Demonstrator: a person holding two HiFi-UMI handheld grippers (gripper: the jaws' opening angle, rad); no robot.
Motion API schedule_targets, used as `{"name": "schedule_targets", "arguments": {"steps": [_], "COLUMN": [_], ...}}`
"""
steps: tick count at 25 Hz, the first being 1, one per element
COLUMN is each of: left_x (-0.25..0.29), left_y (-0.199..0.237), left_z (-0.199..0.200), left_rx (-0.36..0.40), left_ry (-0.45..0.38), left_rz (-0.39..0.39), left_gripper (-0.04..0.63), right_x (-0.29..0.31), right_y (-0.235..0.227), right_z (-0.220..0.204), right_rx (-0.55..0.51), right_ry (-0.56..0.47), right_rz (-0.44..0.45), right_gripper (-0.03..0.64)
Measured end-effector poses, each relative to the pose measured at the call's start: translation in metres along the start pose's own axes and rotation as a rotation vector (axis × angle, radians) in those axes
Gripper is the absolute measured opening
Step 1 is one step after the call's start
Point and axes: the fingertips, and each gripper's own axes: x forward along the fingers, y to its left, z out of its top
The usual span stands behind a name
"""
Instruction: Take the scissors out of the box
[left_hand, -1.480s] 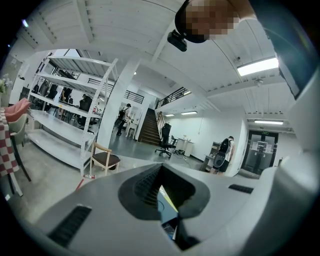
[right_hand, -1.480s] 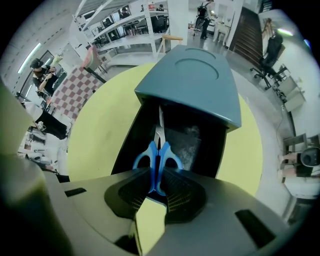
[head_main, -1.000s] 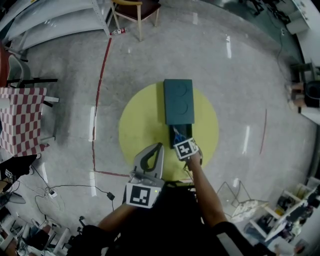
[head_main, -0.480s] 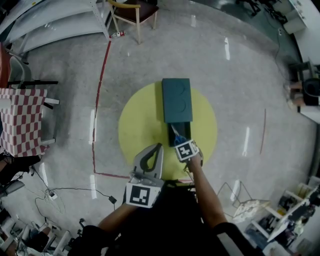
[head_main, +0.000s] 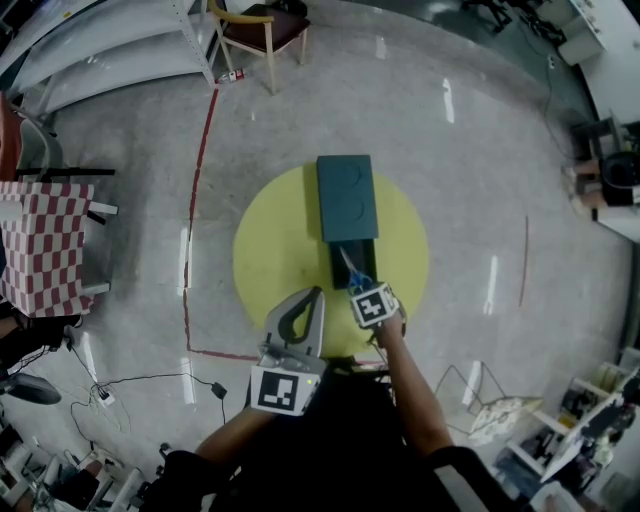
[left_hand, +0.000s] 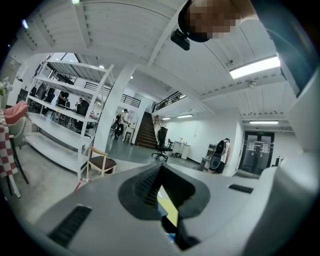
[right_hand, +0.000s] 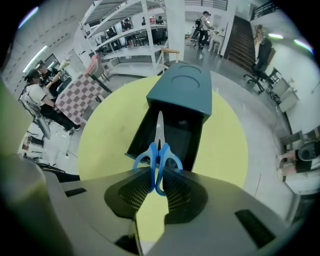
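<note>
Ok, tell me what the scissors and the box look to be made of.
The scissors: handles smooth, glossy blue, likely plastic; blades bright and reflective, likely steel. The box: dark teal, even matte surface with a pressed-in circle on top, probably plastic, though painted metal or card can't be ruled out.

Bare yellow mat (head_main: 280, 260) either side of the box (head_main: 345, 195); chair (head_main: 262, 30) well apart.

The scissors (right_hand: 158, 150) have shiny metal blades and smooth blue plastic handles. The box (right_hand: 183, 92) looks matt and smooth.
</note>
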Motion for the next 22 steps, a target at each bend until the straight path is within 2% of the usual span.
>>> {"name": "schedule_targets", "arguments": {"steps": [6,10,22], "left_x": [-0.007,-0.011,-0.014], "left_y": [-0.013,-0.02,-0.037], "left_z": [0.002,0.002,0.01], "left_rx": [0.013,0.02,0.019], "left_ry": [-0.009,-0.014,-0.034], "left_rz": [-0.011,-0.014,-0.028], "left_gripper": [0.0,0.0,0.0], "right_x": [-0.015,-0.029,-0.089], "right_y": [0.005,0.008,0.004], "right_z": [-0.002,0.008,0.01], "right_rx": [0.018,0.023,0.011], "right_ry": [-0.104,-0.232,-0.481], "right_rz": [0.022,0.039,-0.02], "right_gripper": [0.074,0.074,0.074]}}
